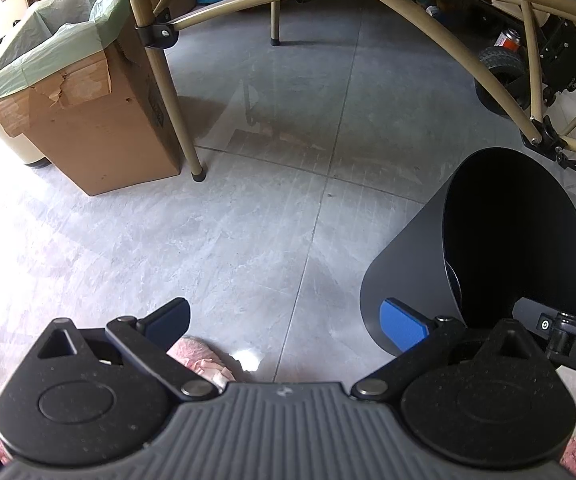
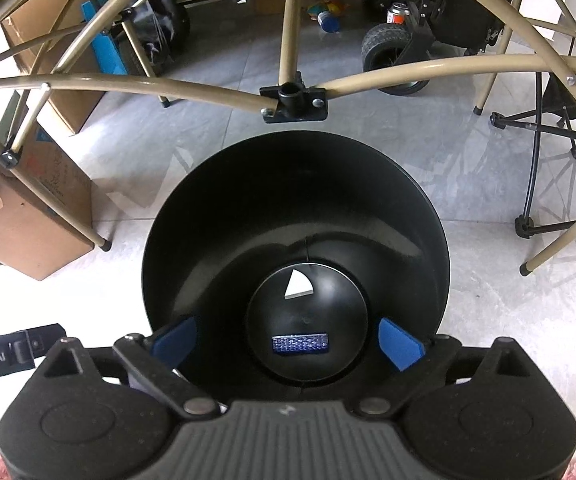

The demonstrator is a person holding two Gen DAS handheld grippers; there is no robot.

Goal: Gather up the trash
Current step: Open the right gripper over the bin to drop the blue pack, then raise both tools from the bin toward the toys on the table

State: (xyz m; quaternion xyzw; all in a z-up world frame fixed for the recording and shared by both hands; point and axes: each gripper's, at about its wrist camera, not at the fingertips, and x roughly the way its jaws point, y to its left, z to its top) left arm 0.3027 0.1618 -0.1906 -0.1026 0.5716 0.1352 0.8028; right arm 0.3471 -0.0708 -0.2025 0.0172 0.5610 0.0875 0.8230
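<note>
Dark grey round plastic waste bin [image 2: 296, 216] stands on the grey tiled floor [image 1: 271, 208], mouth up, directly below the right hand-held gripper [image 2: 288, 340]. Seen from the right wrist view, inside on the bin bottom: one small white triangular scrap [image 2: 298, 285] and one blue patterned rectangular piece [image 2: 300, 343], apart from each other.

Right hand-held gripper: blue-padded fingers spread wide, holding nothing, both pads over the near rim of the bin. Whether they touch the rim cannot be told.

Left hand-held gripper [image 1: 283, 320]: fingers spread wide, holding nothing, over bare floor. From the left wrist view the same bin [image 1: 480, 248] lies to the right, its right pad overlapping the bin's outer wall in the picture; contact cannot be told.

Surroundings: brown cardboard box lined with a pale green plastic bag [image 1: 71, 92] stands on the floor to the left, just beside a leg of a tan metal tube frame [image 1: 167, 92]. Pink fuzzy fabric [image 1: 199, 356] shows under the left gripper body. Black rubber wheel [image 2: 388, 52] at the far side.
</note>
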